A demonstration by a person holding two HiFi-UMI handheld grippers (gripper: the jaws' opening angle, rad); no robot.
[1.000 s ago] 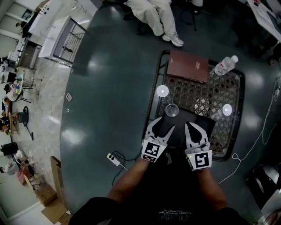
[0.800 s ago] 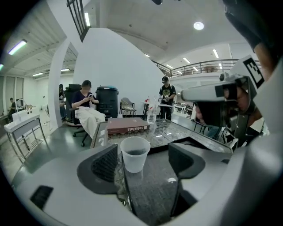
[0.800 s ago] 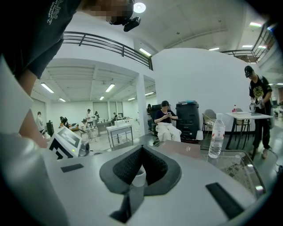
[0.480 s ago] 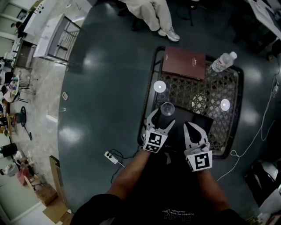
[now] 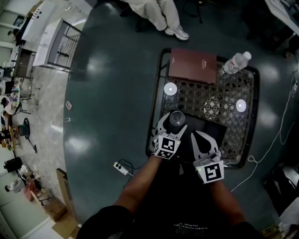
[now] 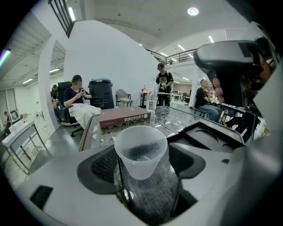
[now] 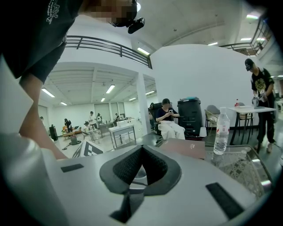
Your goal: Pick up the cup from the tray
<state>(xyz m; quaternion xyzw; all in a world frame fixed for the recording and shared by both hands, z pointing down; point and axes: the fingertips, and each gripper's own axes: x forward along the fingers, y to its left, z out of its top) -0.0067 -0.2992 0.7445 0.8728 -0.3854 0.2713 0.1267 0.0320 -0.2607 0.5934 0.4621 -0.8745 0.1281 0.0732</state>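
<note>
A clear plastic cup (image 5: 176,117) stands upright at the near left of the black wire tray (image 5: 158,88), on a dark mat (image 5: 211,129). My left gripper (image 5: 174,122) straddles it with its jaws wide open. In the left gripper view the cup (image 6: 140,152) sits between the dark pads (image 6: 104,165), with a gap on each side. My right gripper (image 5: 200,135) hovers over the mat just right of the cup, shut and empty; its pads (image 7: 128,165) meet at the tips in the right gripper view.
A brown book (image 5: 192,65) and a water bottle (image 5: 233,63) lie at the tray's far end. Two small white discs (image 5: 170,89) (image 5: 241,105) sit on the mesh. A power strip (image 5: 120,168) lies on the floor, and a seated person (image 5: 159,14) is beyond the tray.
My left gripper has moved forward, from just short of the cup to either side of it, and its jaws have spread wider. The right gripper stays shut in about the same spot.
</note>
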